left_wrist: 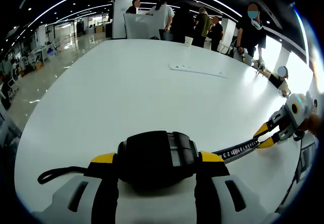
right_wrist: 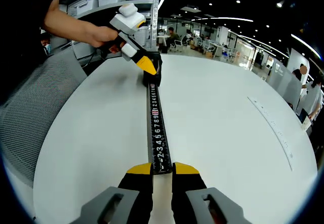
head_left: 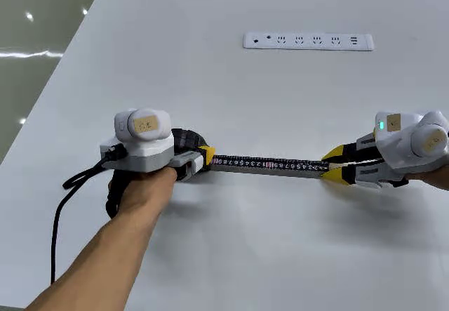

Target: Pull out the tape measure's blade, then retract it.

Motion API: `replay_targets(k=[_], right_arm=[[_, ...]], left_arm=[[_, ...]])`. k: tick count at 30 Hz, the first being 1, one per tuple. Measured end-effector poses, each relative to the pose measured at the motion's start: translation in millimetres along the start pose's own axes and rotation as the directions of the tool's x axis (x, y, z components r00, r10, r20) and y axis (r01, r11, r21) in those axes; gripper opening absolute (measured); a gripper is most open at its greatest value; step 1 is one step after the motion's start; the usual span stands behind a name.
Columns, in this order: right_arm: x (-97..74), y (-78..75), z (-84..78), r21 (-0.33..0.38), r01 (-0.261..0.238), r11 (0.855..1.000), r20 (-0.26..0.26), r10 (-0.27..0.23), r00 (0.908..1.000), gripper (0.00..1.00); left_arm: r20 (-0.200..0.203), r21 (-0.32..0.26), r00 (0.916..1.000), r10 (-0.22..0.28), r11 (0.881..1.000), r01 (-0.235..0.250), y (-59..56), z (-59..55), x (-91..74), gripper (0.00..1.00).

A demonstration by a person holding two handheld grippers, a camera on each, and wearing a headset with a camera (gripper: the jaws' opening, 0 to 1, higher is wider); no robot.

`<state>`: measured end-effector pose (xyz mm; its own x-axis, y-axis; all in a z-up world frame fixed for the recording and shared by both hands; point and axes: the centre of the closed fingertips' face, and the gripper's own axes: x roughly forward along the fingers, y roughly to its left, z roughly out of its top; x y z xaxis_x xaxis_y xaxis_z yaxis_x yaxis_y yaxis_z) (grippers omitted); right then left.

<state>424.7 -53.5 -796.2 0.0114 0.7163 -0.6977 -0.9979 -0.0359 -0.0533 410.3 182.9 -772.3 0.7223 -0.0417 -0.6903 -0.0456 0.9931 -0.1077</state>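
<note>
The left gripper [head_left: 200,161] clamps the tape measure [left_wrist: 157,158] over a white table [head_left: 245,248], anchoring it, while the right gripper [head_left: 335,163], closed on the blade [head_left: 266,164] at its tip, holds it drawn out between them.

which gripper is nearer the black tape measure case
Left. The left gripper clamps the black tape measure case; the right gripper pinches the far tip of its black numbered blade.

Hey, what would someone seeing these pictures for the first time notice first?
The numbered blade stretched straight across the middle of the white table. The left hand-held gripper clamps the black case; the right hand-held gripper pinches the blade's end. A white power strip lies farther back.
</note>
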Motion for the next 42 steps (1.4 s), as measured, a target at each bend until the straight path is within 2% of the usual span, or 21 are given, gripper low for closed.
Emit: replay_targets(k=[42], right_arm=[[37.3,0.4,35.9,0.0,-0.023,1.0,0.044,0.023,0.9988,0.1]], left_arm=[[-0.007,-0.014,0.9999,-0.013,1.0,0.013,0.8,0.3,-0.3,0.56]])
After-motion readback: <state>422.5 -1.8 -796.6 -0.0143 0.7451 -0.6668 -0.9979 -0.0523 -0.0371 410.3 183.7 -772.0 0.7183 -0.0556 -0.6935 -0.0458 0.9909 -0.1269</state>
